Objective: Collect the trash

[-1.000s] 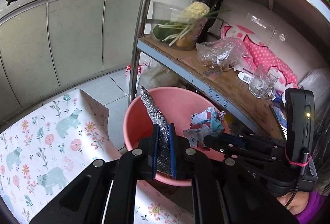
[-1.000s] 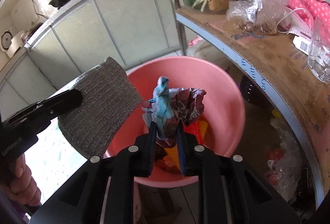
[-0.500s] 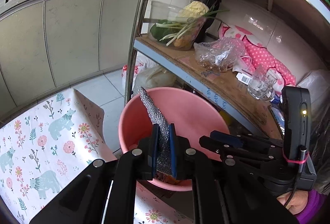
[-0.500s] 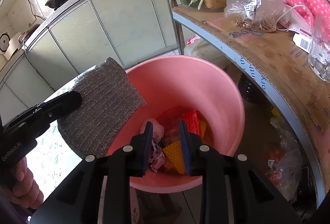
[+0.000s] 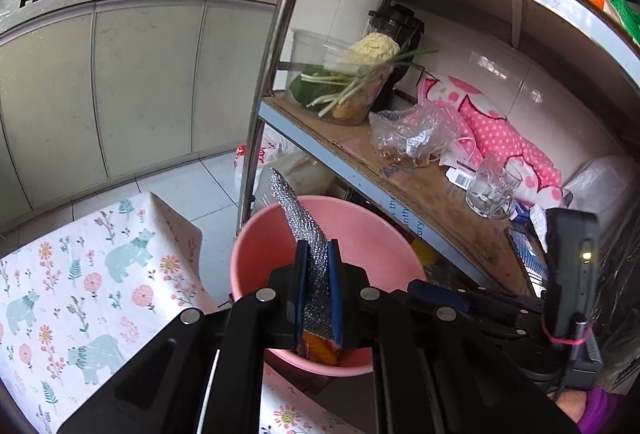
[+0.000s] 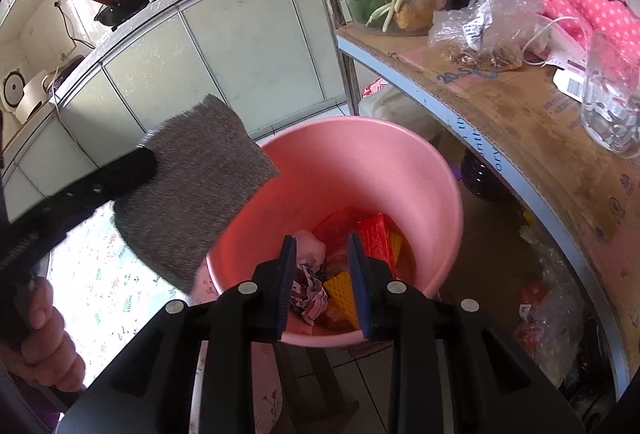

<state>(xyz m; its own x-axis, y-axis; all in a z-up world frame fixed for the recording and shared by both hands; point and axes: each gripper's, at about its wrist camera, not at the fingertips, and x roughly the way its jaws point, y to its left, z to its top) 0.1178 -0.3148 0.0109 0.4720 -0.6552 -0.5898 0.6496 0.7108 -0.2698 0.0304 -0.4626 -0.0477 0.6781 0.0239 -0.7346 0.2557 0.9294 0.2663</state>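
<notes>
A pink plastic bucket (image 6: 360, 158) stands on the floor beside a shelf; it also shows in the left wrist view (image 5: 360, 234). It holds crumpled wrappers (image 6: 310, 286) and red and orange packets (image 6: 374, 234). My left gripper (image 5: 317, 254) is shut on a grey metallic scouring pad (image 5: 306, 230) and holds it above the bucket's near-left rim; the pad shows broadside in the right wrist view (image 6: 192, 190). My right gripper (image 6: 322, 246) is open and empty above the bucket's near side.
A metal shelf rack (image 5: 420, 194) with a cardboard-lined board stands right of the bucket, carrying a vegetable bowl (image 5: 344, 82), plastic bag (image 5: 408, 134) and glass mug (image 5: 490, 190). A floral cloth-covered table (image 5: 80, 274) lies to the left. Kitchen cabinets (image 5: 120, 94) are behind.
My right gripper opened and the crumpled colourful wrapper it held dropped into the bucket. My left gripper kept hold of the scouring pad and shifted slightly over the bucket.
</notes>
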